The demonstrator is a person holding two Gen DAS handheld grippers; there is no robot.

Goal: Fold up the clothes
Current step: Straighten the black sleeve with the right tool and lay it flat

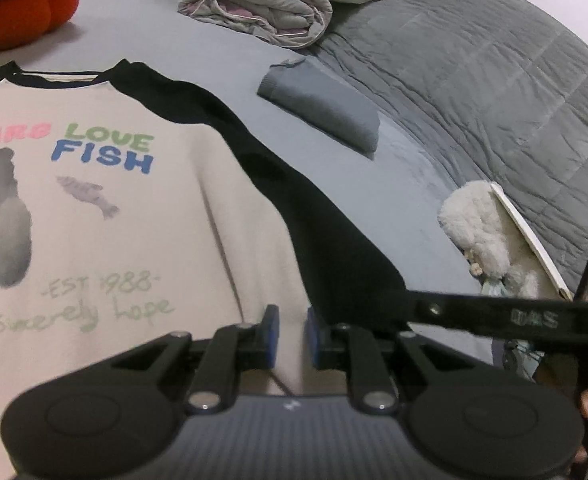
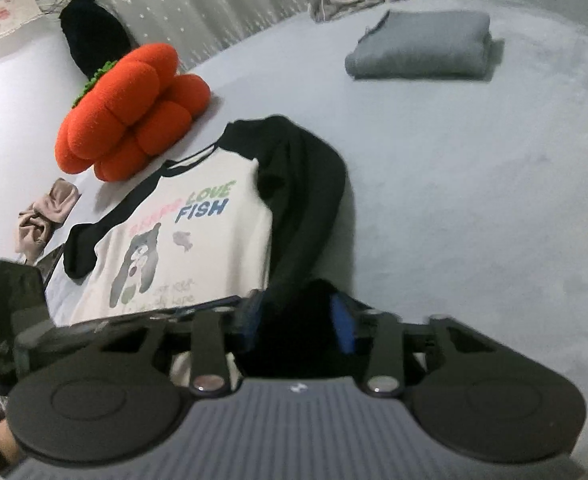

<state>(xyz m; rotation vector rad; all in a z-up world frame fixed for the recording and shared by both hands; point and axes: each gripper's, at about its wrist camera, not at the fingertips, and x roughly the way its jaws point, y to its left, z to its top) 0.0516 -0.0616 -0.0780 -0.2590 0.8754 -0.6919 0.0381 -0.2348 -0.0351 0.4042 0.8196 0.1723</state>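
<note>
Left gripper (image 1: 293,336) pinching shirt (image 1: 114,220) hem, fabric pulled up between pads. Right gripper (image 2: 297,322) clamping black sleeve (image 2: 306,200). Shirt spread on bed (image 2: 454,200). Beyond: folded grey garment (image 2: 422,46), orange cushion (image 2: 130,112).

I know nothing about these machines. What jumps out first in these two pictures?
Probably the bright orange pumpkin cushion at the far left of the bed, beside the cream shirt with black sleeves and "LOVE FISH" lettering. The right gripper pinches the shirt's black sleeve, and the left gripper pinches its cream hem. Farther back lies a folded grey garment.
</note>
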